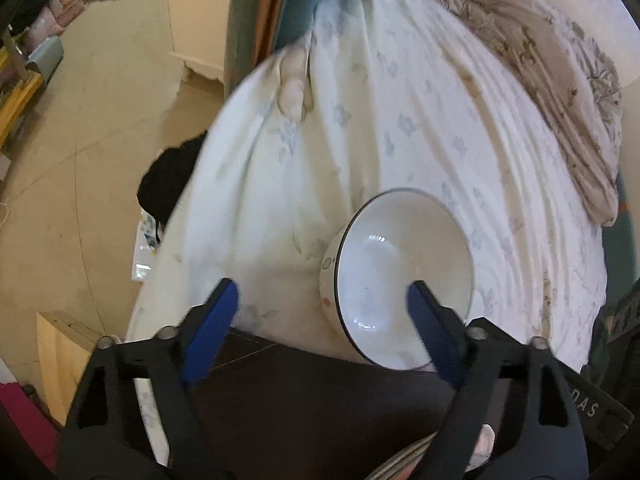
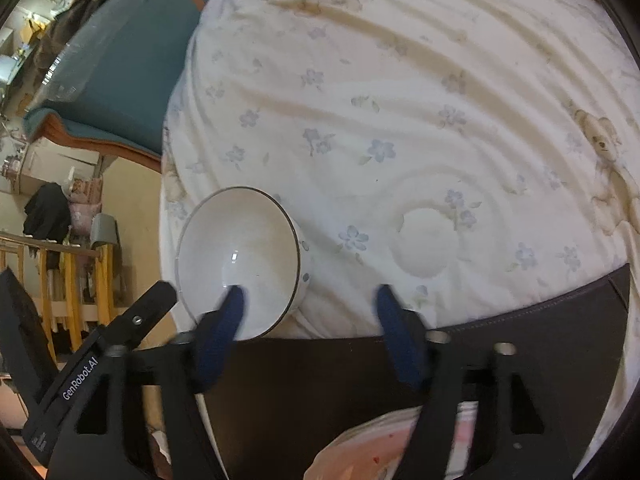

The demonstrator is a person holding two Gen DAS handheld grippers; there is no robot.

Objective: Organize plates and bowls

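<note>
A white bowl (image 1: 404,276) with a thin dark rim lies tipped on its side on the flower-print bedsheet (image 1: 400,120), its mouth facing the cameras. It sits low and right of centre in the left wrist view, and low and left in the right wrist view (image 2: 240,260). The left gripper (image 1: 322,292) is spread wide, one blue finger (image 1: 430,320) overlapping the bowl's mouth, holding nothing. The right gripper (image 2: 308,300) is also spread and empty. At the bottom edge of the right view sits a pinkish plate (image 2: 360,452). A round dent (image 2: 426,242) marks the sheet right of centre. A teal headboard (image 2: 120,64) fills the upper left.
</note>
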